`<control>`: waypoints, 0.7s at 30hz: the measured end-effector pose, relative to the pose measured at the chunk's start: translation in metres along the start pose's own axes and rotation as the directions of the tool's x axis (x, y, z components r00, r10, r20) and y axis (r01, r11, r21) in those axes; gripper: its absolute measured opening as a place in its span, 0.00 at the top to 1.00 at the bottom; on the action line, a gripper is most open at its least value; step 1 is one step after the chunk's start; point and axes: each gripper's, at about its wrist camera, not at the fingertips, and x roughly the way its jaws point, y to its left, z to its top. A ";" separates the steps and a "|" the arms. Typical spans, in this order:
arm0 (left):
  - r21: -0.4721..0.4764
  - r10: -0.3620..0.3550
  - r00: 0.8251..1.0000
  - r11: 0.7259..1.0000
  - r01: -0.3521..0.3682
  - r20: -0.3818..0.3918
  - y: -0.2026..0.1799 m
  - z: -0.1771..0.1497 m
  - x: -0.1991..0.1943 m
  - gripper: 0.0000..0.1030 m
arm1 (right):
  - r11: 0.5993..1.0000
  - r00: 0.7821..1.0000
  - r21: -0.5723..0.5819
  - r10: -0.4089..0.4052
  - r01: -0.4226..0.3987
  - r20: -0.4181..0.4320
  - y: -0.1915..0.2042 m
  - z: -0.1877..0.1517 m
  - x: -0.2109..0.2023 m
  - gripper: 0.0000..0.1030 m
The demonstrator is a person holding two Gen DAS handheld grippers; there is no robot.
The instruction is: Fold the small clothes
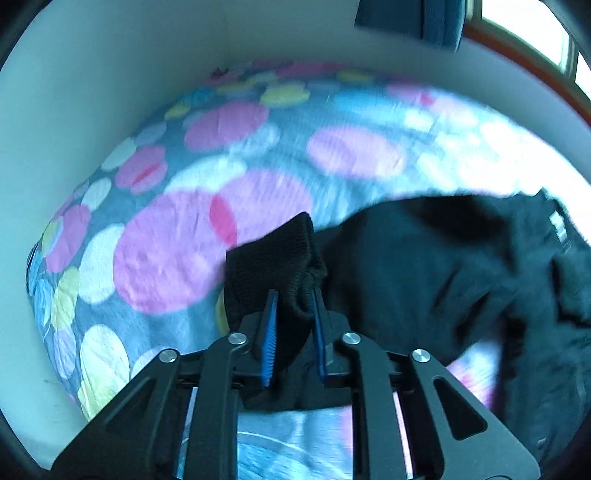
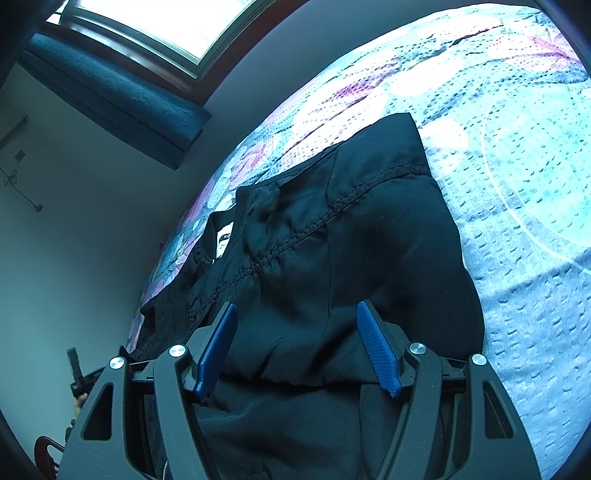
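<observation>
A black jacket [image 1: 424, 266] lies spread on a dotted bedspread [image 1: 166, 251], blurred in the left wrist view. Its ribbed cuff [image 1: 273, 251] stands up between the blue pads [image 1: 271, 325] of my left gripper [image 1: 294, 301], which is shut on it and holds it above the bed. In the right wrist view the jacket [image 2: 332, 240] fills the middle, with a stitched shoulder seam and a white collar label [image 2: 227, 238]. My right gripper [image 2: 295, 314] hovers over the jacket's body with its fingers wide apart, open; the pads press on nothing.
The bedspread [image 2: 517, 184] runs on to the right of the jacket. A pale wall [image 1: 92, 92] borders the bed at the left. A window [image 2: 166, 22] with a blue blind [image 2: 110, 96] sits above. Part of the other gripper [image 2: 79, 373] shows at lower left.
</observation>
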 end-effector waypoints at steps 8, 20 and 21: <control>0.132 -0.282 0.939 0.957 0.259 0.199 -0.110 0.060 -0.094 0.87 | 1.000 1.000 0.001 0.004 -0.004 0.000 0.000 0.000 0.000 0.35; 0.420 -0.539 0.840 0.777 0.469 0.060 -0.349 0.044 -0.065 0.88 | 0.999 0.999 0.014 0.036 -0.036 -0.007 -0.005 0.004 -0.001 0.35; 0.423 -0.531 0.846 0.775 0.470 0.032 -0.360 0.035 -0.052 0.88 | 0.999 0.999 0.014 0.040 -0.040 -0.004 -0.005 0.004 -0.003 0.35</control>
